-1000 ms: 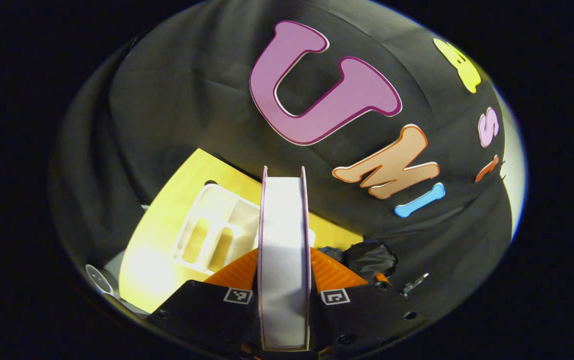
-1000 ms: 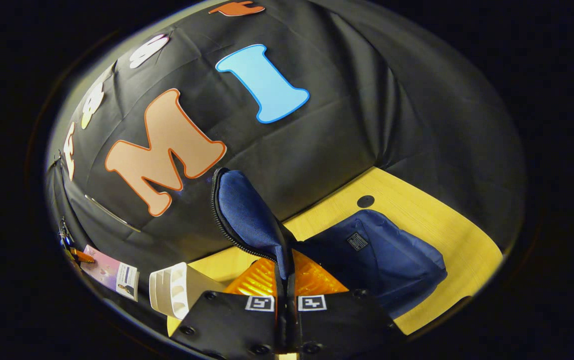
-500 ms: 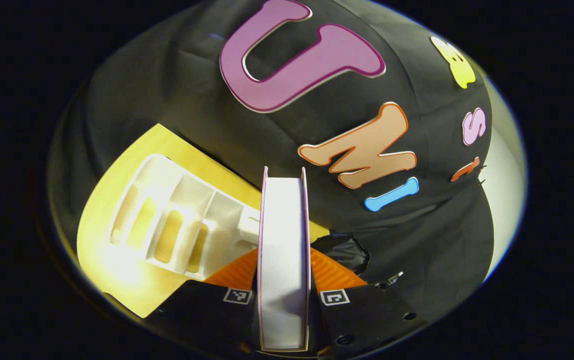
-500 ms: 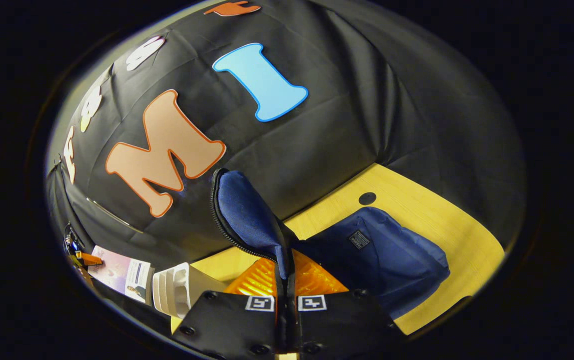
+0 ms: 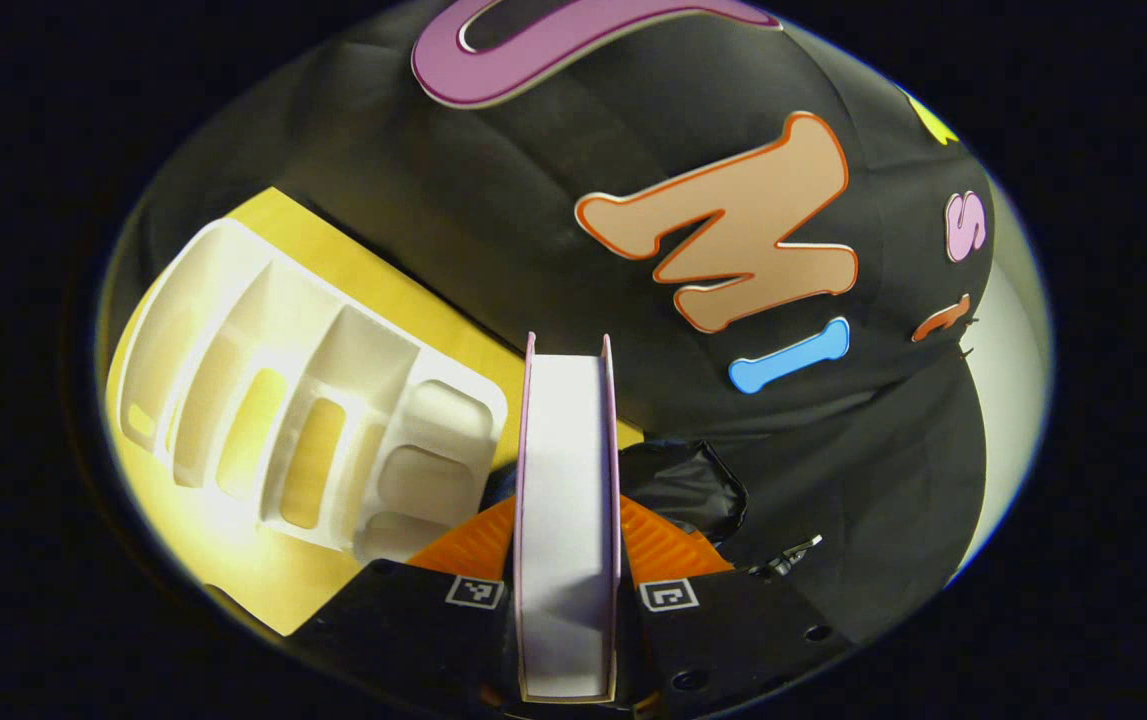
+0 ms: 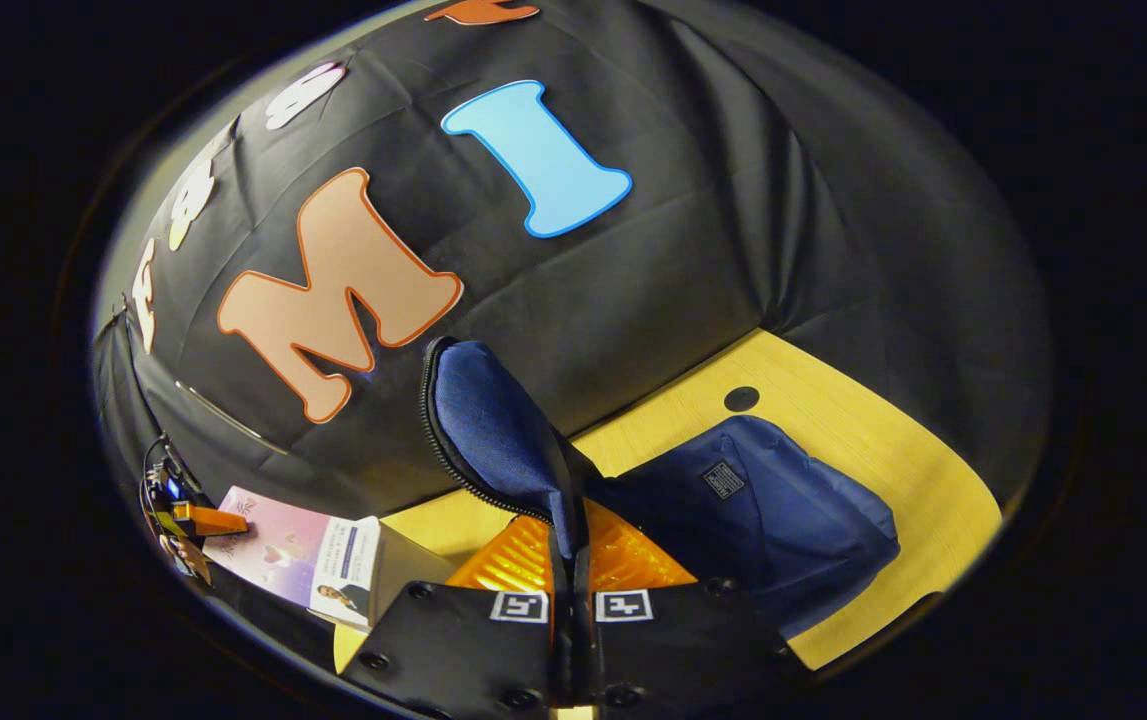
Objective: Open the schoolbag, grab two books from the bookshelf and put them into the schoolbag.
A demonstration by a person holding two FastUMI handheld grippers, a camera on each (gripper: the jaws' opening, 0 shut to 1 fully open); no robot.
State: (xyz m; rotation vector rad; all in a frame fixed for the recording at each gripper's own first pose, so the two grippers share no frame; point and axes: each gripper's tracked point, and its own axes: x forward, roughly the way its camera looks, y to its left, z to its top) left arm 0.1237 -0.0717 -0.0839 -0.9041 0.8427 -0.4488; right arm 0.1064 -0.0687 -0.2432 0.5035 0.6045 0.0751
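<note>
In the left gripper view, the left gripper (image 5: 567, 545) is clamped on a book (image 5: 567, 500), one finger against each cover. The book stands on edge between the fingers with its white page block facing the camera, thin pinkish cover edges on either side. Its long axis runs straight forward, away from the camera and up the view, with the far end against the black cloth wall. To the left, on the yellow wooden table (image 5: 263, 580), lies the white plastic bookshelf (image 5: 293, 410), a divided rack whose slots hold no books; its partitions run diagonally across the view and its nearest end sits just beside the book. To the right of the fingers a crumpled black cloth (image 5: 693, 485) lies at the table's edge.

In the right gripper view, the right gripper (image 6: 571, 570) is clenched on the upturned flap (image 6: 493, 430) of the navy blue schoolbag (image 6: 763, 510), both fingers pressing the fabric. The flap rises from between the fingers and leans up and to the left, its zipper teeth along the left edge. The bag's body lies on the table to the right, long axis slanting toward the lower right, a small label patch on top. Here the book's pink cover shows at lower left, held at its far end by the left gripper.
</note>
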